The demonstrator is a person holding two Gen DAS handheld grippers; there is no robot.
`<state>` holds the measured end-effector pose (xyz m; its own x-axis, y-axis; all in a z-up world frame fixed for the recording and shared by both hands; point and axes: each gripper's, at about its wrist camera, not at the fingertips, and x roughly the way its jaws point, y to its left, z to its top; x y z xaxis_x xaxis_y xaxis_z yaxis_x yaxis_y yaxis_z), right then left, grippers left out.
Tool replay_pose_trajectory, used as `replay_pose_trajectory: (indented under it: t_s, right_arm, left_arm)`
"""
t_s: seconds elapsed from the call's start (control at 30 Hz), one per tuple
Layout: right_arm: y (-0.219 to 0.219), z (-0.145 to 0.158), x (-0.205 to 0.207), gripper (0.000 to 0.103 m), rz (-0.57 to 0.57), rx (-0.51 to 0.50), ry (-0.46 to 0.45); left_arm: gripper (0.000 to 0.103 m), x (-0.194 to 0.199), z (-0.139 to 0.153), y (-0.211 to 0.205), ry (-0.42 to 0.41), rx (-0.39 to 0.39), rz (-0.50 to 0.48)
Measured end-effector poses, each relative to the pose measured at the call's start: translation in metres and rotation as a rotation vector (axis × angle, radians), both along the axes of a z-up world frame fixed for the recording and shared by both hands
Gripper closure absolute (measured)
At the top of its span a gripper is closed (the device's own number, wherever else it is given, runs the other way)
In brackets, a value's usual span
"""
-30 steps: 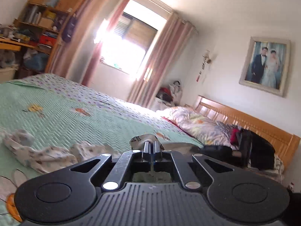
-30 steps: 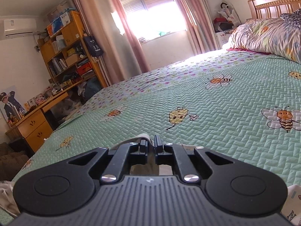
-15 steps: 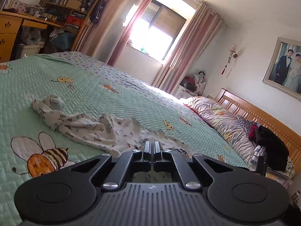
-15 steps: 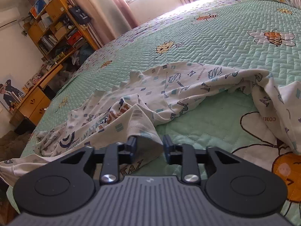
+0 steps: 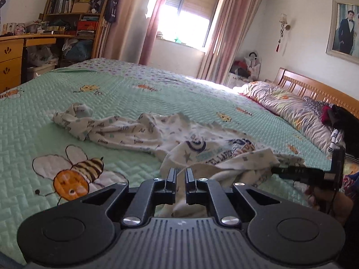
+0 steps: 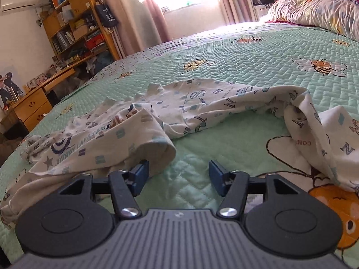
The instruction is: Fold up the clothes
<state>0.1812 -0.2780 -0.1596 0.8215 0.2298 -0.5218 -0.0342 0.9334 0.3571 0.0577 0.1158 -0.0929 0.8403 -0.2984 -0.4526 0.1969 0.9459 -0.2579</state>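
A wide bed fills both views, covered by a mint-green quilted bedspread (image 5: 33, 130) stitched in a herringbone pattern and dotted with cartoon bees in orange, yellow and white. A crumpled floral duvet (image 5: 289, 109) lies bunched along the slatted wooden headboard (image 5: 314, 87). Beyond the bed stand pink curtains (image 5: 228, 29) around a bright window, and a wooden bookshelf (image 5: 74, 6) above a desk with drawers.

The garment (image 5: 143, 132) lies loose and rumpled across the near part of the bedspread. It is soft white cotton printed with small blue and grey blocks, letters, stars and a round blue badge. In the right wrist view it stretches from the left edge across to the right, one rolled hem (image 6: 157, 148) curling up into a thick rounded fold.

The right gripper (image 6: 178, 174) sits low over the bedspread with its jaws spread wide and bare green quilting between them. Its blue-padded left finger (image 6: 140, 173) touches the rolled hem, while the other finger stands clear of the cloth. It has hold of nothing.

The left gripper (image 5: 180, 179) has its black fingers drawn close, a narrow slit between them. White fabric shows in that slit and below it, but I cannot tell whether the fingers are pinching it.
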Motion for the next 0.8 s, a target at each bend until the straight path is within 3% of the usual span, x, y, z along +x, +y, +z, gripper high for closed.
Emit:
replay_pose_trajectory:
  t_s: [0.03, 0.07, 0.13, 0.17, 0.33, 0.53, 0.63, 0.7, 0.8]
  right_arm:
    - [-0.001, -0.001, 0.005, 0.062, -0.002, 0.010, 0.001]
    - [-0.002, -0.002, 0.010, 0.067, -0.004, 0.019, 0.002]
    - [-0.002, -0.004, 0.016, 0.097, -0.002, 0.033, 0.003]
    - [-0.001, -0.005, 0.016, 0.102, 0.006, 0.036, 0.001]
    - [-0.002, 0.009, -0.006, 0.102, -0.027, 0.031, -0.075]
    - [-0.004, 0.065, -0.061, 0.102, -0.103, -0.032, -0.260]
    - [-0.003, 0.069, -0.072, 0.102, -0.109, -0.050, -0.250]
    - [-0.002, 0.066, -0.075, 0.102, -0.110, -0.056, -0.237]
    - [-0.002, 0.063, -0.073, 0.102, -0.106, -0.030, -0.224]
  left_arm:
    - [0.095, -0.001, -0.004, 0.001, 0.011, 0.000, 0.001]
    - [0.092, -0.002, -0.008, 0.002, 0.020, 0.004, 0.004]
    - [0.089, -0.002, -0.014, 0.002, 0.033, 0.016, 0.011]
    - [0.089, -0.002, -0.017, 0.002, 0.038, 0.020, 0.014]
    - [0.089, -0.003, -0.023, 0.008, 0.056, 0.030, 0.027]
    - [0.086, 0.000, -0.032, 0.008, 0.100, 0.006, -0.018]
    - [0.085, 0.000, -0.029, -0.003, 0.083, -0.017, -0.080]
    - [0.077, -0.004, -0.026, -0.009, 0.060, -0.031, -0.123]
    - [0.072, -0.010, -0.023, -0.015, 0.039, -0.006, -0.170]
